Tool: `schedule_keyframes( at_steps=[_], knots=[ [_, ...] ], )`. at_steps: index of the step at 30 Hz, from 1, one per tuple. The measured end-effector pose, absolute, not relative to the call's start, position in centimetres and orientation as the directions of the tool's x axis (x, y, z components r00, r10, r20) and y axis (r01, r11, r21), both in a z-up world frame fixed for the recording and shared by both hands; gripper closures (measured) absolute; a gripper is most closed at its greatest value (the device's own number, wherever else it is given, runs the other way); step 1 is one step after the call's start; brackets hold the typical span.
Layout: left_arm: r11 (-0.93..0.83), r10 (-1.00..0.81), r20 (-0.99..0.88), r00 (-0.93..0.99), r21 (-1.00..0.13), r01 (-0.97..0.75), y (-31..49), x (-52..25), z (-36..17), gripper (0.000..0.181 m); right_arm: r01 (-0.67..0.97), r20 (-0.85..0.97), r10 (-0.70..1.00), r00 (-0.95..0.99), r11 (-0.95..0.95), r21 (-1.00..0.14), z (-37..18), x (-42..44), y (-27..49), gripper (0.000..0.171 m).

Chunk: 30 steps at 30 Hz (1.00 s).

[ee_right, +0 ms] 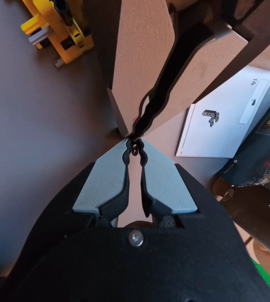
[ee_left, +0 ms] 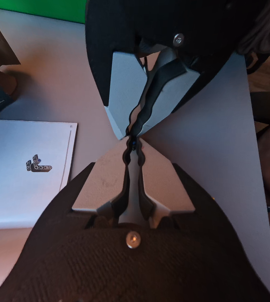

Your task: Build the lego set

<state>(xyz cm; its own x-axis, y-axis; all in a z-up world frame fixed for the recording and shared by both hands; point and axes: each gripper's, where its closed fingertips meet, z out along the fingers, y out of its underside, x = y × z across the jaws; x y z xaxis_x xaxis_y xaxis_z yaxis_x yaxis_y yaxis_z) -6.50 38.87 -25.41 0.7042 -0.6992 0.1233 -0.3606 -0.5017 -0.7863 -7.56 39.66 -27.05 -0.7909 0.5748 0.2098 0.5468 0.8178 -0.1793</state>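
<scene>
Left gripper (ee_left: 134, 147) and right gripper (ee_right: 135, 147) meet tip to tip above the table (ee_left: 196, 163), both clenched on one small black piece (ee_right: 135, 149) with a blue pin (ee_left: 133, 143). It looks light, rigid and slick: likely best pinched flat-sided, at the very tips. Manual (ee_left: 24, 163) lies beside; yellow model (ee_right: 62, 34) well apart.

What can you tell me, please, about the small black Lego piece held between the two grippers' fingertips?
The small black plastic Lego piece is mostly hidden. The right wrist view shows a short dark beam with round holes; the left wrist view shows a blue dot on it. It sits above the grey table, pinched where the left gripper and right gripper meet tip to tip. Its full shape cannot be seen.
</scene>
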Motion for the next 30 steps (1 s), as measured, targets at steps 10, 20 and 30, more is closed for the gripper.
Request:
schedule_keyframes(
  at_steps=[10, 20, 30],
  knots=[
    [-0.533, -0.712, 0.265, 0.650, -0.807, -0.255, 38.2, -6.8, -24.0, 0.161, 0.614, 0.096, 0.669, -0.737, 0.722, -0.320, -27.0, -7.7, 40.1, 0.167],
    [-0.516, -0.650, 0.246, 0.719, -0.837, -0.181, 39.0, -8.7, -23.2, 0.155, 0.313, 0.127, 0.790, -0.599, 0.378, -0.871, -20.8, -9.5, 40.1, 0.167],
    [-0.376, -0.641, 0.098, 0.762, -0.905, -0.199, 39.4, -9.4, -20.9, 0.155, 0.202, 0.151, 0.860, -0.488, 0.280, -0.939, -19.3, -10.1, 39.0, 0.167]
  ],
)
